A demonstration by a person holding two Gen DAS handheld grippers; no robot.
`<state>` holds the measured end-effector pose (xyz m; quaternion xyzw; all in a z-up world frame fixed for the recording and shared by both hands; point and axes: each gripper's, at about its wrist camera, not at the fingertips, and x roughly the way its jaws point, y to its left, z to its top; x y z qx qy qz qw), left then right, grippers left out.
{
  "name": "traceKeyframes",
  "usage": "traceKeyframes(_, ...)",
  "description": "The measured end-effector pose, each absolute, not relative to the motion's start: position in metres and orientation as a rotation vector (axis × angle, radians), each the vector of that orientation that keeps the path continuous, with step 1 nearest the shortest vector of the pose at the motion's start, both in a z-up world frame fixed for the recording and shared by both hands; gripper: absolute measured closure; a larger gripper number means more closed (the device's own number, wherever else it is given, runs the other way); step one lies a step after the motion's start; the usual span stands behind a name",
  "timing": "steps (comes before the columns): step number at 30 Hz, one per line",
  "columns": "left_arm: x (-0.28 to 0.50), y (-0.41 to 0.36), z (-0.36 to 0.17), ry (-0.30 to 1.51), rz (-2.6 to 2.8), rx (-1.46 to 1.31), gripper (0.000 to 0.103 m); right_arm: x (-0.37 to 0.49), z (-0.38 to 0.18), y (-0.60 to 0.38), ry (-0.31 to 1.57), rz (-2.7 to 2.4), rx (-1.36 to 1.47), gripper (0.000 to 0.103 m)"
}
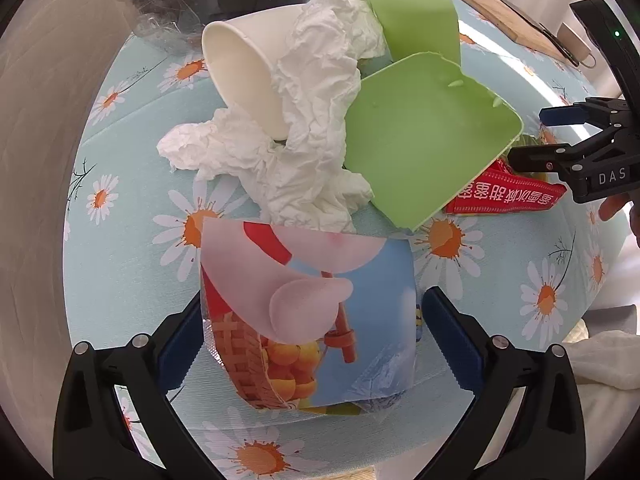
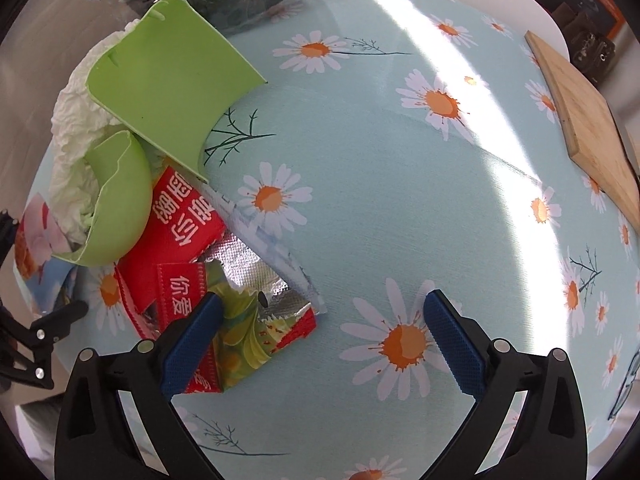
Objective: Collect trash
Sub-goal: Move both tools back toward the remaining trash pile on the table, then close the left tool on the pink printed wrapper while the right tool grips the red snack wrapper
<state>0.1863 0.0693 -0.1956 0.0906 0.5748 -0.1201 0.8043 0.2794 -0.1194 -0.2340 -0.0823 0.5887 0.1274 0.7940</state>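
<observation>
Straddling the picture wrapper (image 1: 308, 320), the left gripper (image 1: 308, 344) is holding its fingers open; squeeze low against the surface (image 1: 132, 280). The right gripper (image 2: 320, 340), fingers open, is overlapping the red wrapper (image 2: 188, 240) with one finger only, so shift toward it

— What covers the desk (image 2: 360, 184)?
— A light blue cloth with white and orange daisies. A bright stripe of sunlight crosses it.
— And at the edge?
— A wooden board (image 2: 588, 120).

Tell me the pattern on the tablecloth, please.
White-and-orange daisies on light blue tablecloth; right wrist view.
</observation>
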Motion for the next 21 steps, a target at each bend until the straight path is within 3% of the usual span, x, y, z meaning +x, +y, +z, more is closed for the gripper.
traceKeyframes(11, 0.174, 0.077, -0.193, 1.228, -0.218, 0.167, 0.004, 0.264, -0.233, -0.127, 1.222, 0.232, -0.145, 0.01)
traceKeyframes(12, 0.174, 0.077, -0.192, 1.234, -0.207, 0.159, 0.005, 0.26, -0.233, -0.127, 1.219, 0.231, -0.141, 0.018)
traceKeyframes(13, 0.173, 0.077, -0.191, 1.234, -0.2, 0.152, 0.008, 0.255, -0.229, -0.124, 1.206, 0.248, -0.149, 0.04)
traceKeyframes(15, 0.169, 0.075, -0.186, 1.235, -0.21, 0.154, 0.022, 0.248, -0.222, -0.12, 1.197, 0.295, -0.158, 0.073)
traceKeyframes(16, 0.166, 0.074, -0.183, 1.235, -0.216, 0.155, 0.035, 0.245, -0.221, -0.123, 1.213, 0.314, -0.135, 0.08)
traceKeyframes(21, 0.154, 0.075, -0.179, 1.282, -0.235, 0.162, 0.039, 0.246, -0.22, -0.149, 1.235, 0.323, 0.056, 0.089)
